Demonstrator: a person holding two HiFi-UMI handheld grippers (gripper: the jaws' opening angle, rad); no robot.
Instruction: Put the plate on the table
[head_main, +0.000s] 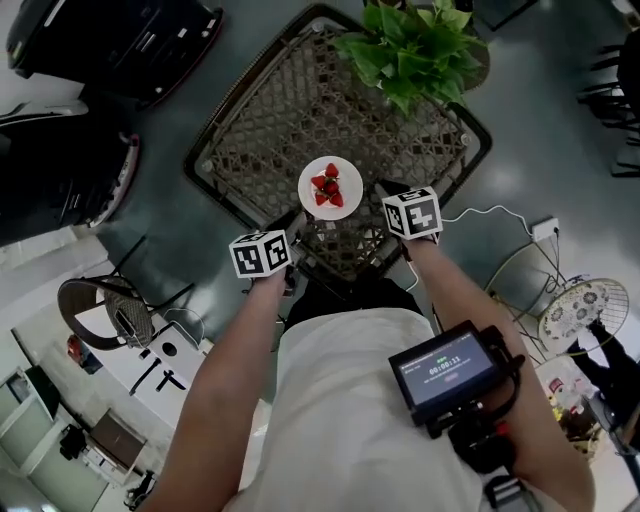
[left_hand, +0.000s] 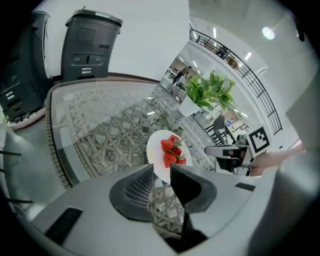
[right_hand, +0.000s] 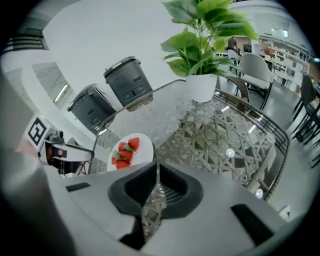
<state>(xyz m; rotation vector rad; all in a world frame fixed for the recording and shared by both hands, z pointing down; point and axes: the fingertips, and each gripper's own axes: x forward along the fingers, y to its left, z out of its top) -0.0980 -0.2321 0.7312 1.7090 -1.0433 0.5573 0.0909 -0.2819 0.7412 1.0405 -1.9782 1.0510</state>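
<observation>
Left hand-held gripper (left_hand: 161, 169): jaws apart, nothing gripped. Plate (head_main: 346, 168) with strawberries (head_main: 328, 188) flat on glass-topped wicker table (head_main: 290, 110), just beyond both grippers, touching neither. Right hand-held gripper (right_hand: 157, 165): jaw tips together, empty. Potted plant (head_main: 415, 45) at table's far right.

A green timer reading, seemingly 00:00:11, is shown on the screen (head_main: 447, 368) of the black device (head_main: 460, 385) worn at the person's chest; the smaller line beneath it is too small to be read. Black-and-white square coded markers, without letters or digits, are carried on the left marker cube (head_main: 262, 253) and the right marker cube (head_main: 412, 213). No other print, label or brand can be made out anywhere.
</observation>
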